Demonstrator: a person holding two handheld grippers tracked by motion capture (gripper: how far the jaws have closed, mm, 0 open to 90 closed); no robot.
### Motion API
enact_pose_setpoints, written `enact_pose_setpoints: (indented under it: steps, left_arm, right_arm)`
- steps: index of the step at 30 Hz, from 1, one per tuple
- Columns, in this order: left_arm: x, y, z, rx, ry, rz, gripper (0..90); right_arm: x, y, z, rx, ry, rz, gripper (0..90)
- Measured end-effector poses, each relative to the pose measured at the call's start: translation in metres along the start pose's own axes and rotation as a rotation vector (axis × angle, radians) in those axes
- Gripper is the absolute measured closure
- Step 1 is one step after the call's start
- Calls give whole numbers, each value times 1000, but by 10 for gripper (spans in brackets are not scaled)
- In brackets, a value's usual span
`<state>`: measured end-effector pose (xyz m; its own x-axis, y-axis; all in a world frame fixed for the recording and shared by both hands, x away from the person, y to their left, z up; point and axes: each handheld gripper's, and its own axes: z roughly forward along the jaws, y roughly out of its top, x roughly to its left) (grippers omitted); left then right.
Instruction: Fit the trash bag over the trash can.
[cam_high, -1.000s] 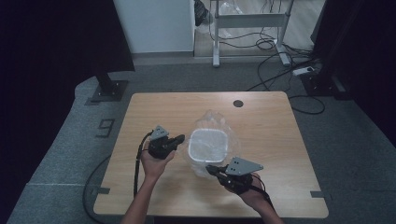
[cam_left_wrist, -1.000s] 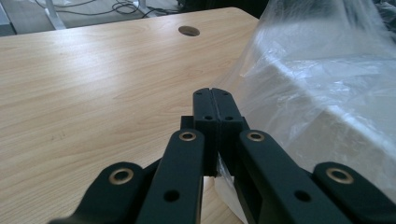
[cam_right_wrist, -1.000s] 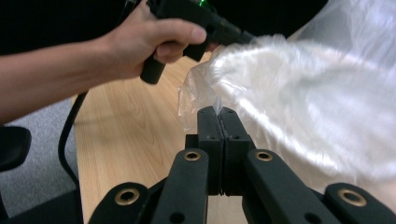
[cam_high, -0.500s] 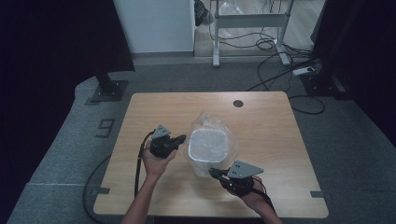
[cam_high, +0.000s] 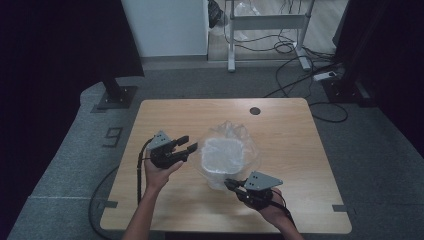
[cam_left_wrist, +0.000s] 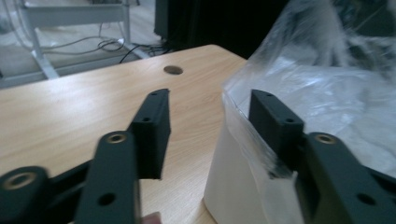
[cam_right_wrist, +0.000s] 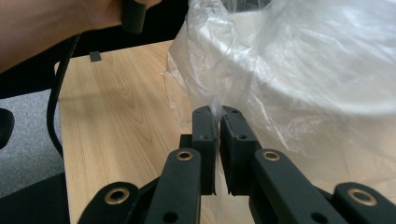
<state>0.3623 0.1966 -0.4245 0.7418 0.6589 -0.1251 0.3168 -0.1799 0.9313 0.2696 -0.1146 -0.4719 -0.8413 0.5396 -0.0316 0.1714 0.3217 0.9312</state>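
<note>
A white container (cam_high: 221, 155) lined with a clear plastic bag (cam_high: 236, 132) stands mid-table. My left gripper (cam_high: 190, 143) is open at its left side. In the left gripper view the left gripper (cam_left_wrist: 212, 116) has one jaw against the film-covered rim of the container (cam_left_wrist: 233, 186), while the other jaw is over bare wood. At the near side of the container, my right gripper (cam_high: 228, 183) is shut on the film. The right gripper view shows the right gripper (cam_right_wrist: 216, 114) pinching a fold of the bag (cam_right_wrist: 289, 70) between its tips.
The wooden table (cam_high: 285, 130) has a round cable hole (cam_high: 255, 110) at its far side. A black cable (cam_high: 140, 167) trails from the left gripper over the near edge. Beyond the table are a black stand base (cam_high: 115, 96), a white desk frame (cam_high: 265, 22) and floor cables.
The bag has spread lower and wider around the container. My right gripper has shifted slightly right while holding the film. The left gripper has barely moved.
</note>
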Motion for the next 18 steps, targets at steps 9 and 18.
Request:
enact_pose_setpoints:
  steps: [9,18]
  left_arm:
    - [12,5,-15,-43,-3,-20,326]
    - [10,15,-22,-69,-38,10,245]
  right_arm:
    - [2,6,0,3,20,-14,839]
    - [1,9,-2,10,19,-18,840]
